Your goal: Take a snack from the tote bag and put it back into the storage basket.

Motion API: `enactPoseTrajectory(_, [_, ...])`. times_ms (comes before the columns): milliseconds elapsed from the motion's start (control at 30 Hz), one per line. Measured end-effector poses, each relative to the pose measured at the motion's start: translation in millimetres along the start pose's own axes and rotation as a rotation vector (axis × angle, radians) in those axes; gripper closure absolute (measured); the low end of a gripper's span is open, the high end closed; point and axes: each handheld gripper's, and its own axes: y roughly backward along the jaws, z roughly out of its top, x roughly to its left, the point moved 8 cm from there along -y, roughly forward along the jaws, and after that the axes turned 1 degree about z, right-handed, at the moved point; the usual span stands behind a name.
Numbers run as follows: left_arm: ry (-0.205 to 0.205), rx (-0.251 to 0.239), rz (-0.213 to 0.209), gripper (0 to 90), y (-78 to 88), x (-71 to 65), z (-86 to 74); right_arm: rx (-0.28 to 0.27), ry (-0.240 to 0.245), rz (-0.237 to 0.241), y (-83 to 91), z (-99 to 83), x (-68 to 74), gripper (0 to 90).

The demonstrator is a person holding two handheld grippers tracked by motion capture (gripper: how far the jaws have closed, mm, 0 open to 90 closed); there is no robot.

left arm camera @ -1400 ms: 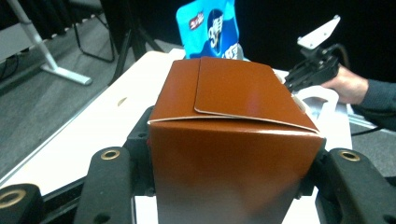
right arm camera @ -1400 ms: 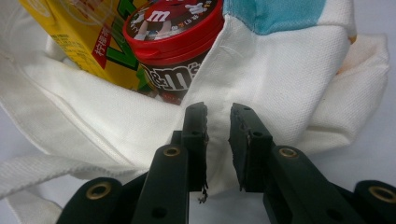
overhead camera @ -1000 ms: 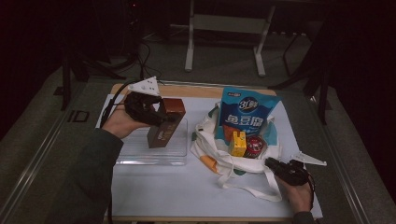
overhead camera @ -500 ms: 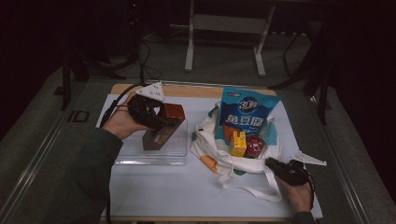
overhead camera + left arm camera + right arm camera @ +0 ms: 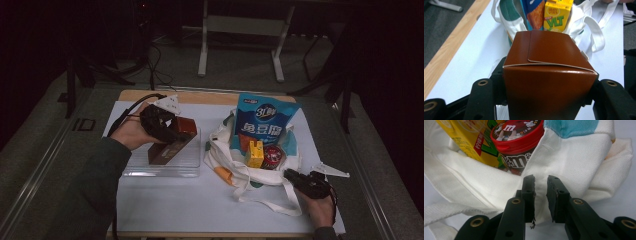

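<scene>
White table cover [image 5: 170, 200], wooden edge [image 5: 200, 96], dark room

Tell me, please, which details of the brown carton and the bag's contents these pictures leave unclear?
- Brown cardboard carton: its lower part is cut off by the left gripper view's bottom edge.
- Yellow drink carton: partly hidden by the white canvas bag in the right gripper view.
- Orange item at the bag's mouth: too small in the high view.

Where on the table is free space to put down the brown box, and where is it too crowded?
Free: the white sheet in front of the clear tray, and the strip between tray and tote bag. Crowded: inside the bag, with the blue packet, yellow carton and red-lidded tub.
</scene>
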Motion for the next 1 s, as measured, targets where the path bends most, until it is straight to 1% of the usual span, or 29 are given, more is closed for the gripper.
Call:
enactPoseTrajectory(233, [-0.002, 0.051, -0.003, 43.1, -8.4, 1.5, -10.0, 0.000, 0.002, 0.000, 0.0, 0.0, 0.0, 76.2])
enactPoseTrajectory(333, [0.004, 0.076, -0.007, 43.1, -14.0, 1.9, -15.3, 0.000, 0.002, 0.000, 0.1, -0.1, -0.1, 76.2])
enactPoseTrajectory(433, [-0.009, 0.119, -0.007, 43.1, -19.4, 2.5, -20.3, 0.001, 0.002, 0.000, 0.0, -0.2, -0.1, 76.2])
enactPoseTrajectory(533, [-0.013, 0.142, -0.012, 42.9, -24.1, 2.1, -22.5, 0.001, 0.001, 0.000, 0.1, -0.2, 0.1, 76.2])
enactPoseTrajectory(700, [-0.010, 0.157, -0.022, 42.8, -32.4, 0.9, -26.6, 0.002, 0.003, 0.000, 0.3, -0.1, 0.1, 76.2])
enactPoseTrajectory(900, [-0.012, 0.193, -0.036, 42.6, -41.6, -0.7, -33.7, 0.001, 0.004, 0.000, 0.4, -0.1, 0.1, 76.1])
enactPoseTrajectory(1000, [-0.021, 0.213, -0.041, 42.6, -46.0, -1.5, -37.1, 0.001, 0.004, 0.000, 0.4, 0.0, 0.1, 76.1])
